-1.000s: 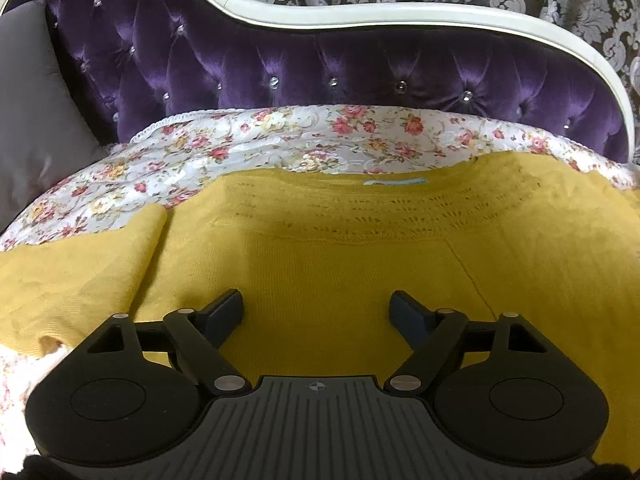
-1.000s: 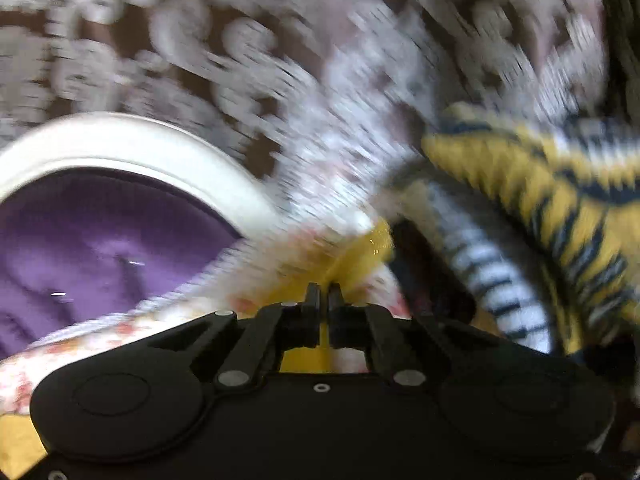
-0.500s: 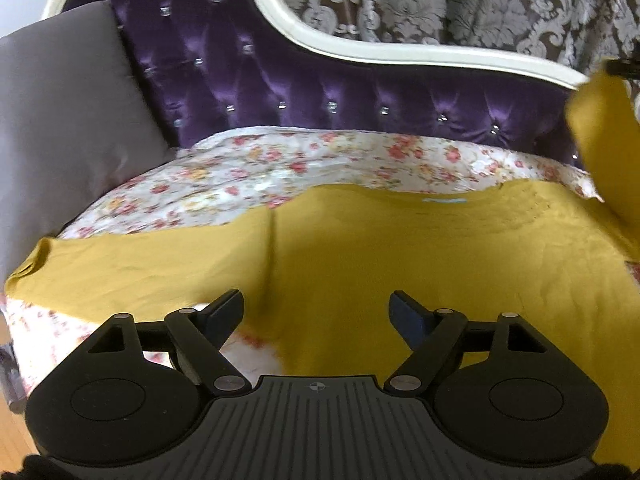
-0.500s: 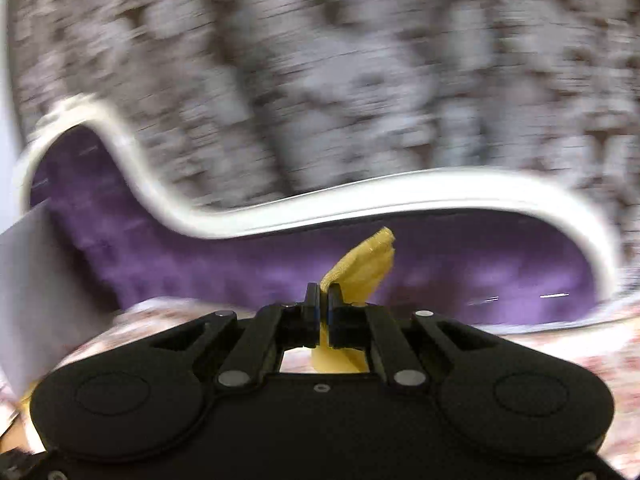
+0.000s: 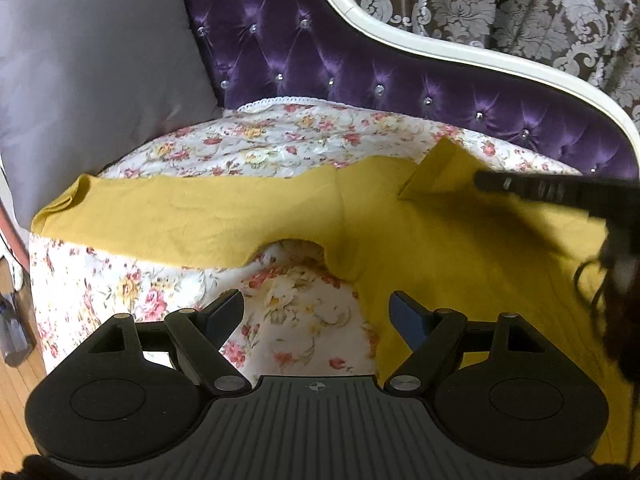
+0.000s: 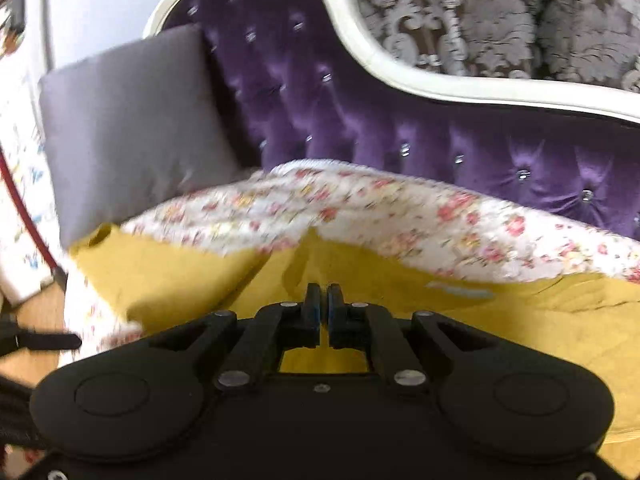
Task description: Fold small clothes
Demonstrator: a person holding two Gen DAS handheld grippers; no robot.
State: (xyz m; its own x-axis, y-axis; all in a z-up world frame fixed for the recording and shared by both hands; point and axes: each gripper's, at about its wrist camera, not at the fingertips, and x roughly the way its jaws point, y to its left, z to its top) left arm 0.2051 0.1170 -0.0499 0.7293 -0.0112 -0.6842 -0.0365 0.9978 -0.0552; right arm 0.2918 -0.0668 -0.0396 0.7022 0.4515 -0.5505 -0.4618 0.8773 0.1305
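Note:
A mustard-yellow knit sweater (image 5: 460,248) lies on the floral cover (image 5: 280,148) of a purple sofa. Its left sleeve (image 5: 160,216) stretches out flat to the left. My left gripper (image 5: 318,312) is open and empty, hovering over the cover near the sweater's armpit. My right gripper (image 6: 324,308) is shut on the right sleeve's cuff (image 5: 440,172) and holds it folded over the sweater's body (image 6: 520,320). In the left wrist view the right gripper's fingers (image 5: 520,188) show as a dark bar at the cuff.
A grey cushion (image 5: 92,88) leans at the sofa's left end. The tufted purple backrest (image 5: 400,76) with a white frame rises behind, patterned curtains beyond. Wooden floor (image 5: 16,400) shows at the lower left past the sofa edge.
My right gripper has swung the right sleeve up and leftward across the sweater's body. My left gripper has drawn back and left, off the sweater and over the floral cover.

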